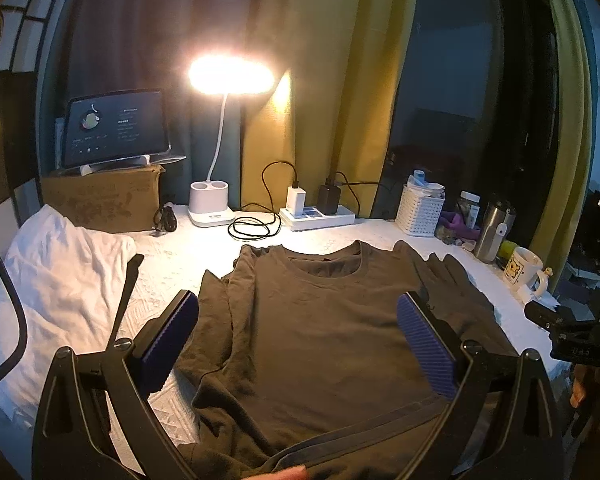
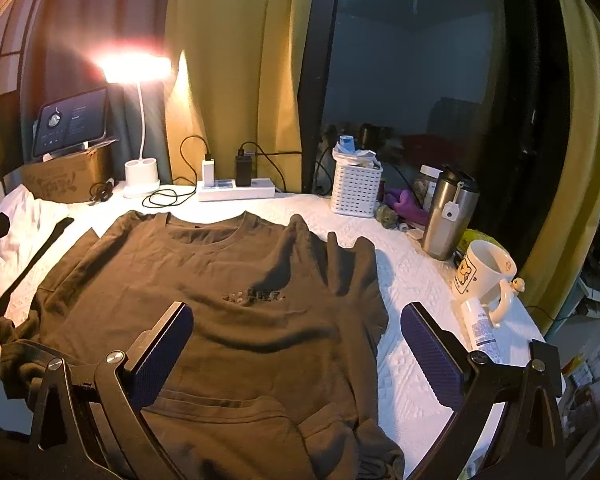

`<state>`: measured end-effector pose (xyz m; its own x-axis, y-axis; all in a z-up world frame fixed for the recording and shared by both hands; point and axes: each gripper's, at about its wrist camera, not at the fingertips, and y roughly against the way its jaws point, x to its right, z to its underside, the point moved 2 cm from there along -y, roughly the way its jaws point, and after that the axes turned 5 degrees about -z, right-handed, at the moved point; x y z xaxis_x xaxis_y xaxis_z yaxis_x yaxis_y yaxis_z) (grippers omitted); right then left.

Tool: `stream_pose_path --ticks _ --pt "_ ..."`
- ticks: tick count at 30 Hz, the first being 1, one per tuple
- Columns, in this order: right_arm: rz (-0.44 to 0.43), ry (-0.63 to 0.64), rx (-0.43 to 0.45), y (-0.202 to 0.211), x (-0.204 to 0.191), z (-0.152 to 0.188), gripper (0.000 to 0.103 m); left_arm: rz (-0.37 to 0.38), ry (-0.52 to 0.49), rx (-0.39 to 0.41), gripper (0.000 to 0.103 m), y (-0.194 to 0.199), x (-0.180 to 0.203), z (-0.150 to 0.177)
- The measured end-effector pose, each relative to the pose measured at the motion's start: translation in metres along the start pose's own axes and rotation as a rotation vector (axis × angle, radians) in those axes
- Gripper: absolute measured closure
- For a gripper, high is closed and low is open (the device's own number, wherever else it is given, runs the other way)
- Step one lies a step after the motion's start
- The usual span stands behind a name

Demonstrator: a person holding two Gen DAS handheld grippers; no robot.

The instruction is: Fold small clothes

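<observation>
Right wrist: brown shirt (image 2: 236, 320) flat, jaws wide.

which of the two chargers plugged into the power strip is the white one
The left charger, nearer the desk lamp, is white. The black charger sits to its right on the power strip. Each has a black cable attached.

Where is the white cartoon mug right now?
The white cartoon mug stands at the right edge of the white bedspread, nearer than the steel tumbler and right of the brown T-shirt, apart from it.
</observation>
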<state>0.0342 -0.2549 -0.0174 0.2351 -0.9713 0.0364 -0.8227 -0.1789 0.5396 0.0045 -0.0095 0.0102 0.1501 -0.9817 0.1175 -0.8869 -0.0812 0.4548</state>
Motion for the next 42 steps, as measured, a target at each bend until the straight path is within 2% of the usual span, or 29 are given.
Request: stream_pose_path --ticks 42 --pt "-0.004 0.008 -0.007 -0.0047 -0.0035 -0.0023 0.000 -0.003 0.007 -0.002 0.005 -0.0043 -0.0047 -0.0011"
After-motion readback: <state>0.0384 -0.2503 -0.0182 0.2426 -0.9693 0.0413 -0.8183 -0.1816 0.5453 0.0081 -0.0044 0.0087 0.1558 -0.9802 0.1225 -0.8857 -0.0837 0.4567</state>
